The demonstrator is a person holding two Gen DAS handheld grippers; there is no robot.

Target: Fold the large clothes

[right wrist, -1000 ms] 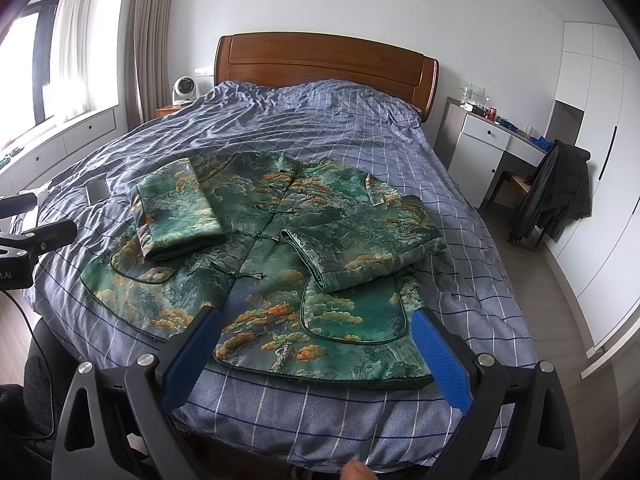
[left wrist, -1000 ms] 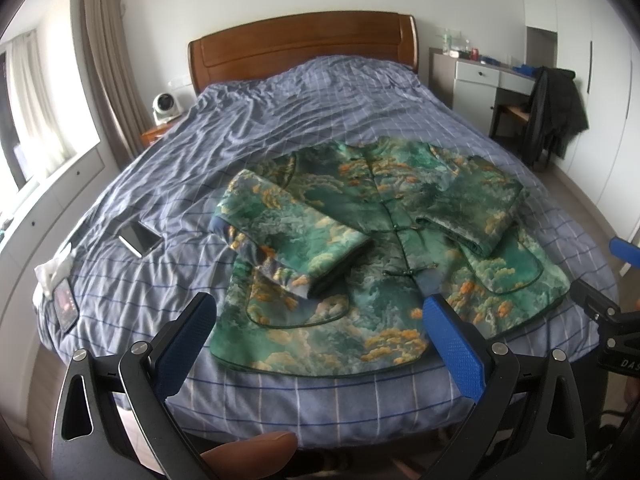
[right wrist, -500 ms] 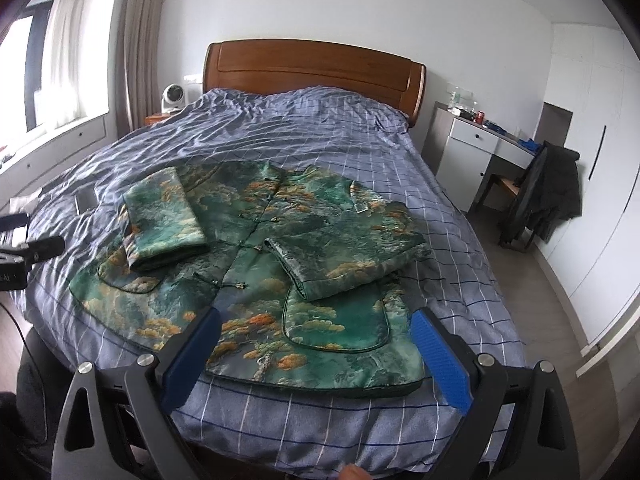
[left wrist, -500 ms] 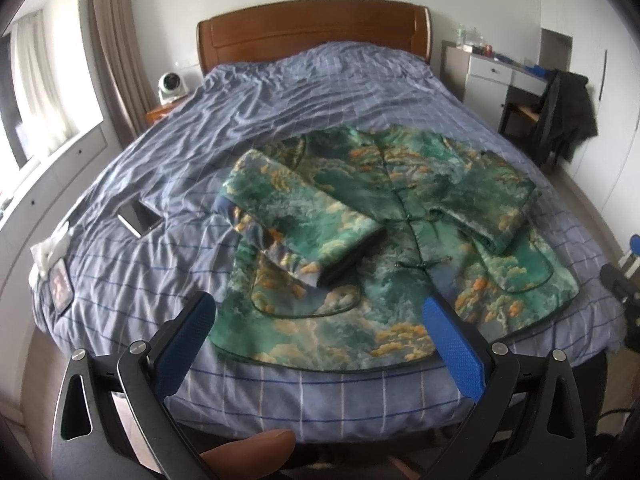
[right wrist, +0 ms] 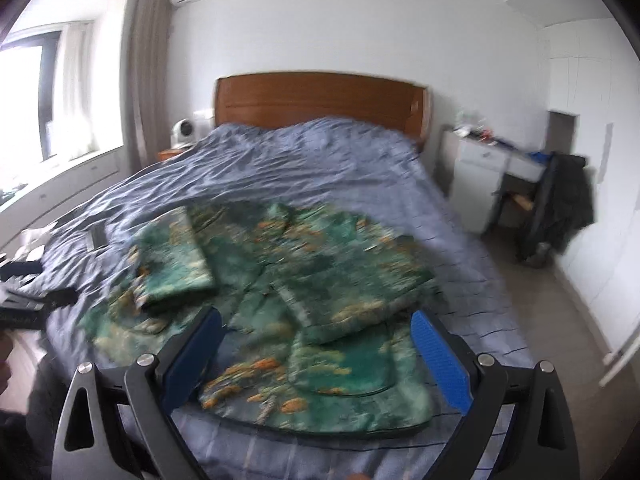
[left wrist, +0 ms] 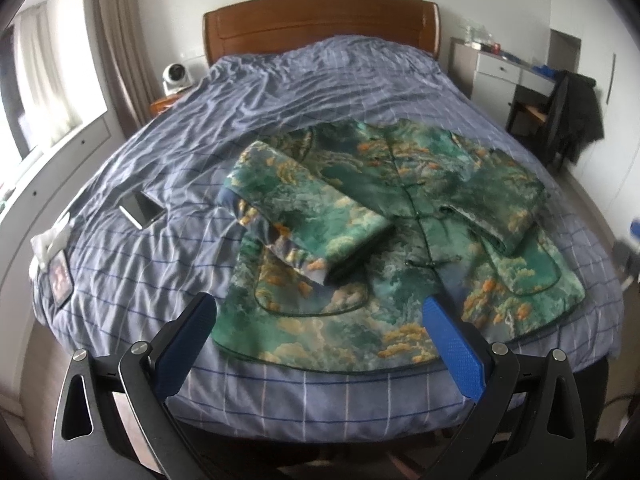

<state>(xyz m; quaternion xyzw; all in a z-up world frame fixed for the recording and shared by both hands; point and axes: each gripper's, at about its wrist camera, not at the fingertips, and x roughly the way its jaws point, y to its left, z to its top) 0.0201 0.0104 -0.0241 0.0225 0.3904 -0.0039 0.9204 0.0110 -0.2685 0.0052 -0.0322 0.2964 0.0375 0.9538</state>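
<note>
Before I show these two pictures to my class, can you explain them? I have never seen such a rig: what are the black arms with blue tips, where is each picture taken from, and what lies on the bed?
There is no robot here. A person holds a two-finger gripper in each hand, and a wide-angle camera on each gripper looks forward along its fingers. One picture comes from the left gripper, the other from the right gripper. The blue tips are the finger pads. Both grippers are open and hold nothing.

Both views look across a bed with a blue checked cover. On it lies a green patterned jacket, front up, with both sleeves already folded in across its body. Near the bed's left edge lies what looks like a phone. The right-hand picture is blurred, so fine detail there cannot be read.
</note>
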